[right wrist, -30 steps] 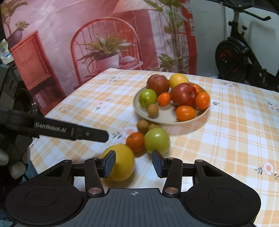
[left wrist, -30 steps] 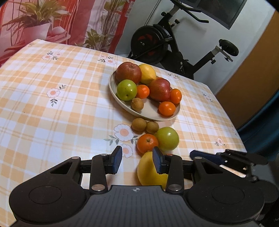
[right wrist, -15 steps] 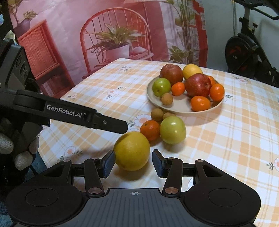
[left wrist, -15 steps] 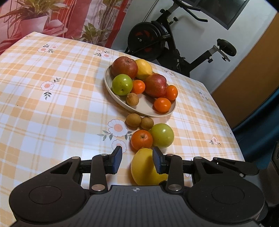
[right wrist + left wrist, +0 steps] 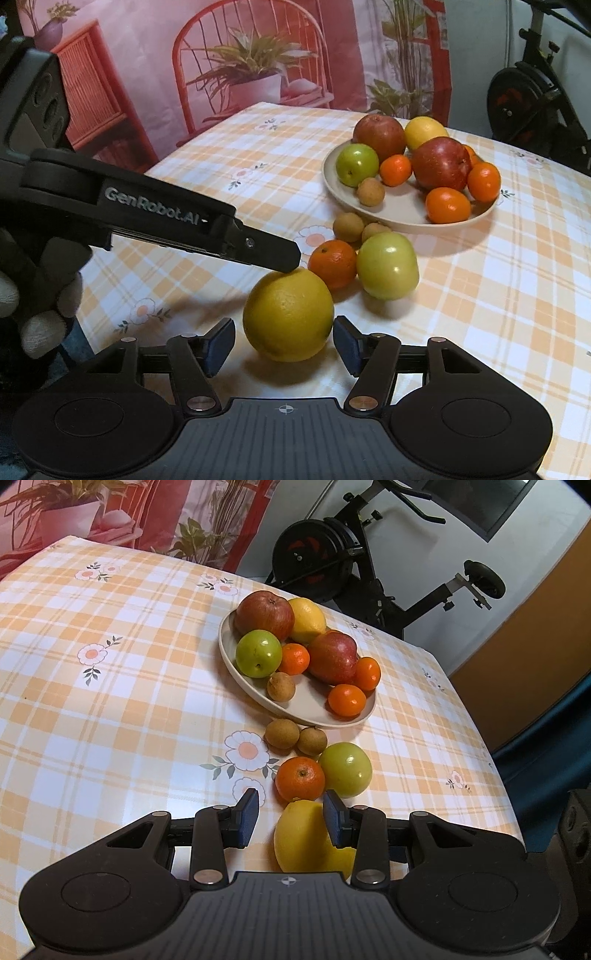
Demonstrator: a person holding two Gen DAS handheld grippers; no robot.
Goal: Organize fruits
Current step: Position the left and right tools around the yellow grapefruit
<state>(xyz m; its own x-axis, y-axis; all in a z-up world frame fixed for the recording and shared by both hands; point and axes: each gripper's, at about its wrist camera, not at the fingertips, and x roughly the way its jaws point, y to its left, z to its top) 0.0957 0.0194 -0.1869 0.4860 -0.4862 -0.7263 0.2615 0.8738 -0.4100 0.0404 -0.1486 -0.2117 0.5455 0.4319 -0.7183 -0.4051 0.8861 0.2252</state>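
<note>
A large yellow citrus (image 5: 288,314) lies on the checked tablecloth between the open jaws of my right gripper (image 5: 283,349), not gripped. My left gripper (image 5: 290,821) is open just above the same fruit (image 5: 306,840); its finger (image 5: 258,251) touches the fruit's top in the right wrist view. Beyond lie a mandarin (image 5: 332,264), a green apple (image 5: 387,266) and two small brown fruits (image 5: 349,227). A beige plate (image 5: 402,218) farther back holds apples, a lemon, mandarins and a brown fruit.
An exercise bike (image 5: 369,565) stands behind the table's far edge. A red printed backdrop (image 5: 240,55) hangs at the left. The table edge (image 5: 506,794) is close on the right of the loose fruits.
The right gripper has moved in so the yellow citrus now sits between its open jaws. The left gripper has come closer over the same fruit. Both stayed open.
</note>
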